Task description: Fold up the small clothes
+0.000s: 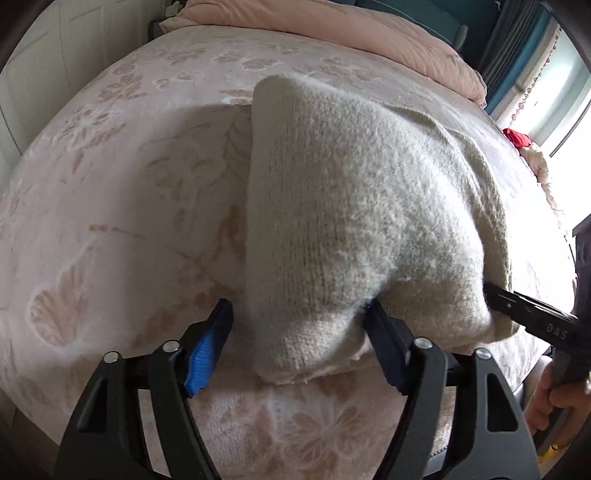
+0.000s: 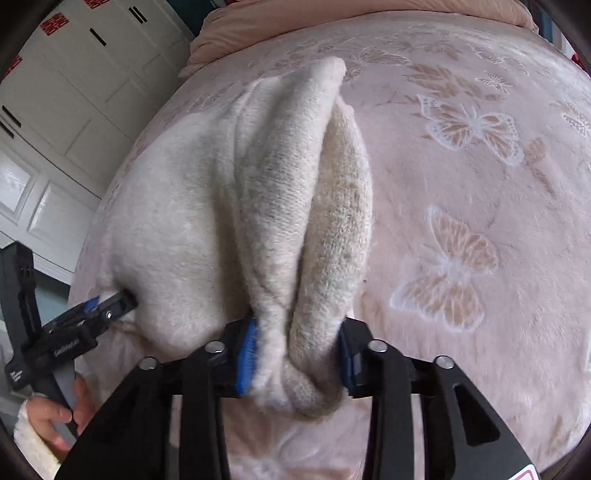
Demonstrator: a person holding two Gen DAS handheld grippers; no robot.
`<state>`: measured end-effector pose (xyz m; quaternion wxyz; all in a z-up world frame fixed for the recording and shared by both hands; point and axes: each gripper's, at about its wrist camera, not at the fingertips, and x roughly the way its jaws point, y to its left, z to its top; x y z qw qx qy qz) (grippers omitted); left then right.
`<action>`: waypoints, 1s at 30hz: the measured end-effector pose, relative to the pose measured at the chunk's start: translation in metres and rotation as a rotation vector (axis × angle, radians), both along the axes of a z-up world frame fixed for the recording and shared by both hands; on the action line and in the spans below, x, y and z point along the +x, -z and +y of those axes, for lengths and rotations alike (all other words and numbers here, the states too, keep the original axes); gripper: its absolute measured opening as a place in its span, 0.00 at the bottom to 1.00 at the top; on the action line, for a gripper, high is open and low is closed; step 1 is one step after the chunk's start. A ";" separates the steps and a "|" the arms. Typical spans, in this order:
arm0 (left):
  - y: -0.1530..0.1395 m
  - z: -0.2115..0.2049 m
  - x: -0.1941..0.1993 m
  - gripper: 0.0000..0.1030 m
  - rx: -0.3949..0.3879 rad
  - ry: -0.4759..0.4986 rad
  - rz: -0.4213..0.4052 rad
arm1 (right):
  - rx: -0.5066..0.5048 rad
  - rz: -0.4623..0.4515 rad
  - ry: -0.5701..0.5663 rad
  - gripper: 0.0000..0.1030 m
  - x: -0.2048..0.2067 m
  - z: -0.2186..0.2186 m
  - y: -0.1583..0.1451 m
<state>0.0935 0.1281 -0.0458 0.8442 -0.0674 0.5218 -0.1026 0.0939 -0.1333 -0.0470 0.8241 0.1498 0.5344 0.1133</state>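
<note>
I see a cream knitted sweater [image 1: 351, 221] bunched on the near part of a pink flowered bedspread [image 1: 110, 184]; white cupboards [image 2: 74, 92] stand far left, a folded pink quilt [image 1: 332, 33] lies at the far end. My left gripper [image 1: 299, 339] is spread wide around the sweater's near corner, while my right gripper [image 2: 295, 354] is clamped on its gathered edge.

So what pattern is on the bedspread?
Pale pink bedspread with white-outlined tan butterflies and flowers, clearest in the right wrist view.
</note>
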 end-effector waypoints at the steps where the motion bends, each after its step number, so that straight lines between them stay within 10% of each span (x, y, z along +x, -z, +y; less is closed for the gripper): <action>1: -0.001 0.001 0.002 0.71 0.002 -0.005 -0.005 | 0.030 0.007 0.019 0.39 0.004 -0.005 -0.004; 10: -0.052 -0.031 -0.042 0.84 0.109 0.034 -0.114 | -0.193 -0.181 0.069 0.59 -0.052 -0.010 -0.084; 30: -0.082 -0.098 -0.131 0.95 0.260 -0.071 -0.272 | -0.300 -0.271 0.141 0.79 -0.154 -0.004 -0.088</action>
